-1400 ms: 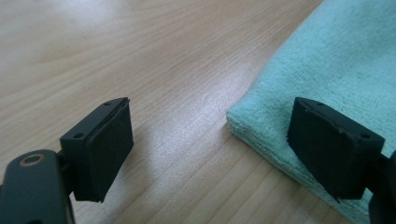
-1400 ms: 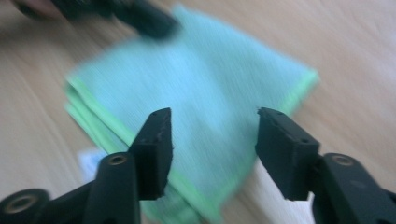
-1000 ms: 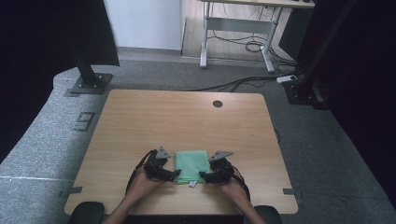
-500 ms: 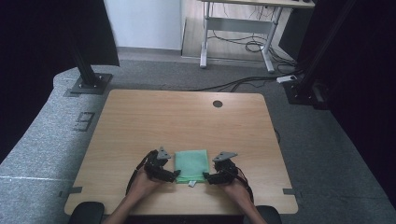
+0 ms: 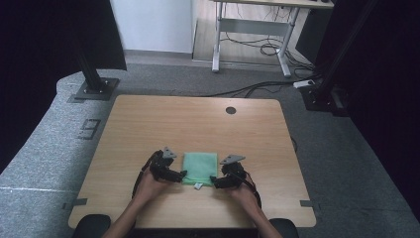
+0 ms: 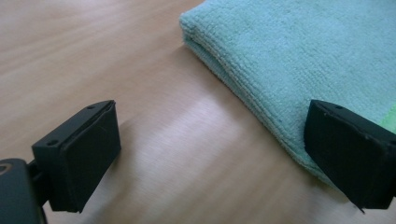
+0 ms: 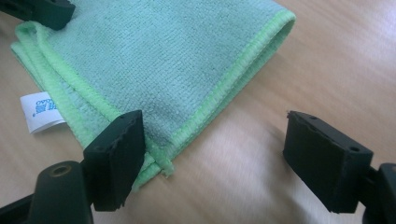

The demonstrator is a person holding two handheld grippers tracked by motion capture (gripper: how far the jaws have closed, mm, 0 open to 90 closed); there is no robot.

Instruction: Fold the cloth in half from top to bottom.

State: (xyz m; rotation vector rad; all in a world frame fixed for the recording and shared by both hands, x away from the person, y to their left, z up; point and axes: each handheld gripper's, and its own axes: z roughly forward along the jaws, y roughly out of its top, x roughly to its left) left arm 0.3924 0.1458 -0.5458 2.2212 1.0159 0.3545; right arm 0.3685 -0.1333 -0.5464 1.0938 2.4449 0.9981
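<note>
A folded green cloth [image 5: 200, 167] lies flat on the wooden table [image 5: 198, 124] near its front edge. My left gripper [image 5: 181, 174] sits at the cloth's near left corner and my right gripper [image 5: 214, 181] at its near right corner. In the left gripper view the cloth [image 6: 303, 56] reaches under the right-hand jaw, and the left gripper [image 6: 210, 163] is open over bare wood. In the right gripper view the right gripper [image 7: 219, 158] is open, with the cloth's hemmed corner [image 7: 163, 56] beside its left-hand jaw. Both pairs of jaws have just been opening, and nothing is pinched.
A white label [image 7: 42, 111] sticks out from the cloth's near edge. The table has a round cable hole [image 5: 231, 110] at the back. Black stand bases [image 5: 94, 89] and cables lie on the grey floor beyond the table.
Both grippers have eased a little outward from the cloth's near corners. The cloth lies where it was.
</note>
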